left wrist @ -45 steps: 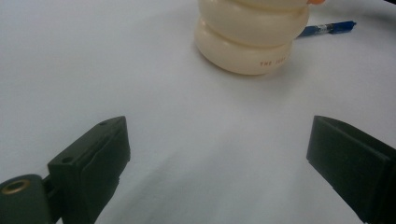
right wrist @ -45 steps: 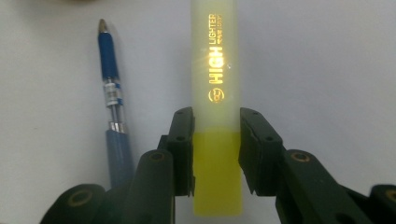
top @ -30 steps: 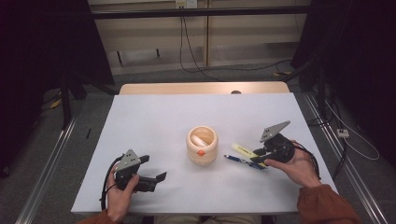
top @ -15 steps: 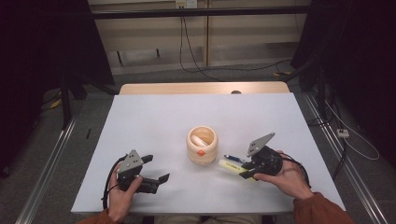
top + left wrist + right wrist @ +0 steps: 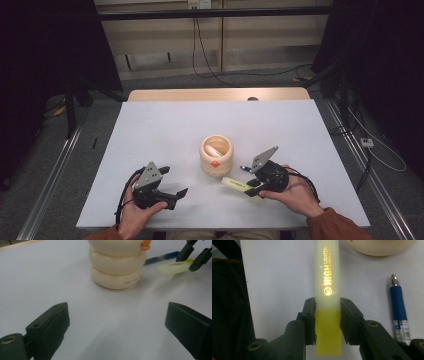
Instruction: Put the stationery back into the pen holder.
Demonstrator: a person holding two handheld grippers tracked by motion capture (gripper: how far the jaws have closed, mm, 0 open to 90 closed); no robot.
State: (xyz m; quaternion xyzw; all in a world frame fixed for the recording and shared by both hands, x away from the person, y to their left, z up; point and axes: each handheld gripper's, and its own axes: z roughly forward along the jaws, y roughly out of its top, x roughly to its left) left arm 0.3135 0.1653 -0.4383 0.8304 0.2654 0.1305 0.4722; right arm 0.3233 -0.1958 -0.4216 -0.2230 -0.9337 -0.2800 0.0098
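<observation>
Yellow highlighter (image 5: 327,290), blue pen (image 5: 398,306), cream holder (image 5: 216,155)

Both forearms wear rust-orange sleeves; each hand grasps a black gripper body topped by a grey three-cornered plate; a black cable loops from each; the left gripper (image 5: 176,193) has blocky matte-black jaws with a brass-ringed hole; the right gripper (image 5: 327,315) shows dark jaws dotted with small screw holes.

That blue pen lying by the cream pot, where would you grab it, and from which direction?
Take the blue pen across the middle of its barrel, coming down from above. It lies flat on the white table, so only its two long sides are free. Its tip end sits close to the ridged cream pot, and the yellow highlighter in the right gripper lies alongside, so keep the jaws narrow.
</observation>
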